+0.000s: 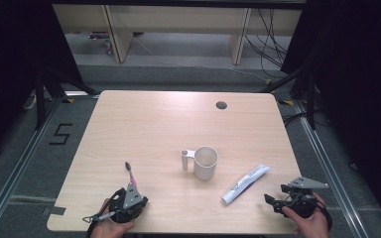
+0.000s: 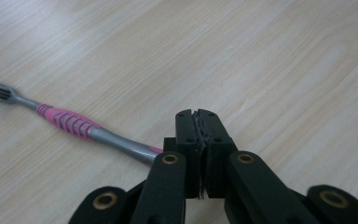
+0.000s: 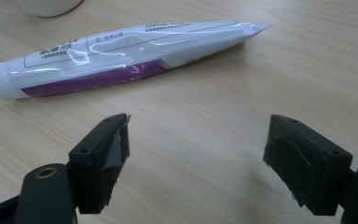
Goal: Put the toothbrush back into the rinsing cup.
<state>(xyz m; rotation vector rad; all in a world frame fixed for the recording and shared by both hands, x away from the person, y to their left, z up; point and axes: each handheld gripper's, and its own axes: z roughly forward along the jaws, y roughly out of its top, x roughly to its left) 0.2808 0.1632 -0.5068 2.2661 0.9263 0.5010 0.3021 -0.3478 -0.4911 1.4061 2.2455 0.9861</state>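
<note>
A toothbrush (image 1: 130, 172) with a pink and grey handle lies on the wooden table (image 1: 144, 129) near the front left. My left gripper (image 1: 131, 185) sits at its near end. In the left gripper view the jaws (image 2: 199, 117) are pressed together with nothing between them, and the toothbrush (image 2: 70, 122) runs off to the left, its handle end passing behind the left jaw. A white and purple toothpaste tube (image 1: 245, 184) lies at the front right. My right gripper (image 1: 275, 194) stands open just short of the tube (image 3: 121, 51), with bare table between its pads (image 3: 198, 135).
A white mug (image 1: 206, 162) with its handle to the left stands near the table's middle, and its base edge (image 3: 46, 5) shows at the top of the right gripper view. A cable hole (image 1: 221, 105) is at the back right. Dark floor surrounds the table.
</note>
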